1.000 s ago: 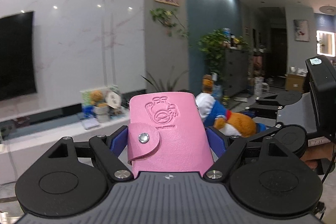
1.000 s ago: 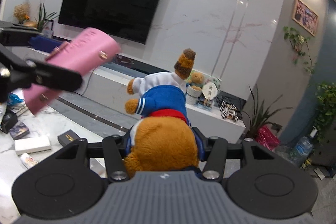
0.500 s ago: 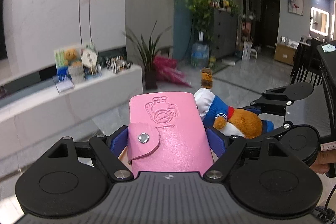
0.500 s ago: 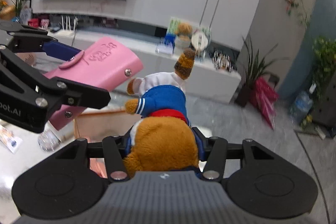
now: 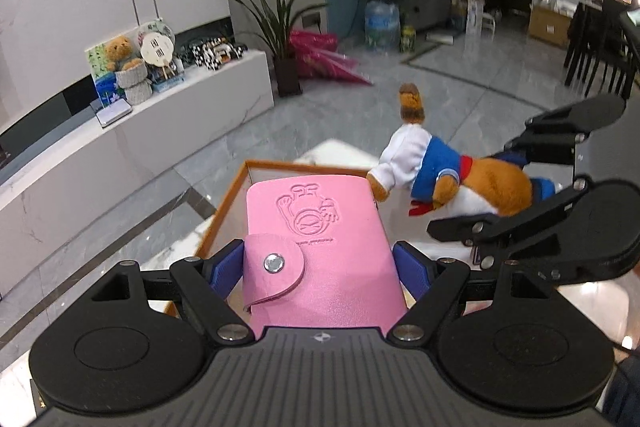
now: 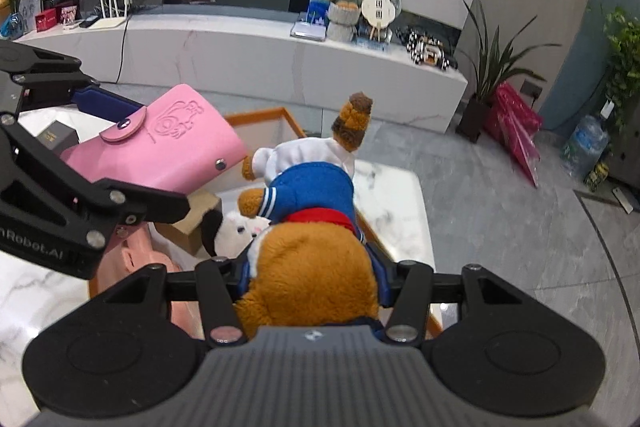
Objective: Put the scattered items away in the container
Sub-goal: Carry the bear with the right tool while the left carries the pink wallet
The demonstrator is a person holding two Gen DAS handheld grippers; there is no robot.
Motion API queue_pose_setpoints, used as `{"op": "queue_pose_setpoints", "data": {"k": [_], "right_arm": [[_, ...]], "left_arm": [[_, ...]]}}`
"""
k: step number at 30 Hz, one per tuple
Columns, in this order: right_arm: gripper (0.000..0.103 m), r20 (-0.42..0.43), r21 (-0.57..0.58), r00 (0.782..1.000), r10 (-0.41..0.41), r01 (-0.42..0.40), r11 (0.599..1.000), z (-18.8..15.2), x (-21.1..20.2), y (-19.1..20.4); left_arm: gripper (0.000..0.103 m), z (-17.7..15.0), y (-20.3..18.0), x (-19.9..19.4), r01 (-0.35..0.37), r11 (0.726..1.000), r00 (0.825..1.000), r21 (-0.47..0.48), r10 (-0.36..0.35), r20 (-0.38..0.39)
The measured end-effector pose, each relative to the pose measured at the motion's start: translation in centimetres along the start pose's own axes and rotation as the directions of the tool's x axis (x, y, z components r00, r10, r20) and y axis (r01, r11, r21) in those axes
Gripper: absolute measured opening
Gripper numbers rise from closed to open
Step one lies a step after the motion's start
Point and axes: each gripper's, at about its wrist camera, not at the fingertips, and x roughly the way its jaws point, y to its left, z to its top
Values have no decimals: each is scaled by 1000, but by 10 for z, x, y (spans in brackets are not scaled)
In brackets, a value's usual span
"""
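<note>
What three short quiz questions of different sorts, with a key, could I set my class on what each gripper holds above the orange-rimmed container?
1. True or false: the left gripper is shut on the pink wallet.
2. Multiple choice: the right gripper holds
A. a cardboard box
B. a plush bear in a blue and white top
C. a water bottle
3. Fill the gap: inside the orange-rimmed container, beneath the bear, a white ____ toy shows.

Key
1. True; its blue pads press both sides of the wallet.
2. B
3. plush
</note>
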Motion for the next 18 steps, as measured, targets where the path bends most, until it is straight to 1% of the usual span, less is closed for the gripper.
{"op": "queue_pose_setpoints", "data": {"k": [8, 18], "right_arm": [[56, -44, 5, 999, 12, -12, 1000, -13, 24, -1], [56, -99, -4, 995, 11, -12, 1000, -24, 41, -1]], "left_arm": [[93, -13, -6, 20, 8, 1000, 998, 12, -7, -69], [93, -23, -9, 37, 16, 999, 992, 28, -13, -126]]}}
